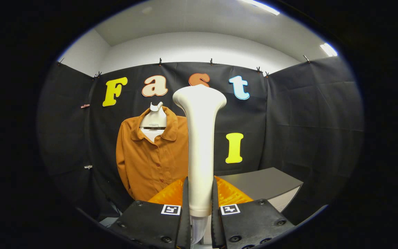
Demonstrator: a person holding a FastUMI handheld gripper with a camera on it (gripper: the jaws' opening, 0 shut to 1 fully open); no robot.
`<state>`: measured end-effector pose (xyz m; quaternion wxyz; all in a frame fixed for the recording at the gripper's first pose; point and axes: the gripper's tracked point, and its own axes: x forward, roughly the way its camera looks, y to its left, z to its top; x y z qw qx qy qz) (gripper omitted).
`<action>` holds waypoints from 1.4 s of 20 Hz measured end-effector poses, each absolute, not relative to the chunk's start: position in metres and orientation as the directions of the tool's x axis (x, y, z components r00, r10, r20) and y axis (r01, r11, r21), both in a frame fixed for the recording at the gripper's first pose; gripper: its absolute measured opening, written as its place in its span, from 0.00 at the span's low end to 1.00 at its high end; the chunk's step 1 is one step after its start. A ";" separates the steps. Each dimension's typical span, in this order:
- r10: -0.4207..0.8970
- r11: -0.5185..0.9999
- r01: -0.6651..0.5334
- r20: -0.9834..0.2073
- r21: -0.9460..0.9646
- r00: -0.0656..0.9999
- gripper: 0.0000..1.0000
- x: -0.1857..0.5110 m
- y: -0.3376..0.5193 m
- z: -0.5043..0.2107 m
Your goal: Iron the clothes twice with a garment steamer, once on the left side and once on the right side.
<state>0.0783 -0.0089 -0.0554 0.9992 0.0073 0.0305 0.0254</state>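
Gripper (pixel 199 199) level, clamped on upright white garment steamer (pixel 200 138), brown shirt (pixel 150 155) hanging beyond on the wall.

Black cloth (pixel 306 114) is hung across the far side and both flanks of the booth, pinned along its top edge by small clips (pixel 160 61). Above the cloth a white wall (pixel 199 46) is seen, and over it a ceiling with two lit strip lights (pixel 328 49). A grey bench (pixel 264 183) is set at the right, its top bare and its pale front edge angled toward the near side.
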 end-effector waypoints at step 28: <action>0.061 0.998 -0.060 -0.045 0.019 0.997 0.27 0.077 -0.011 -0.051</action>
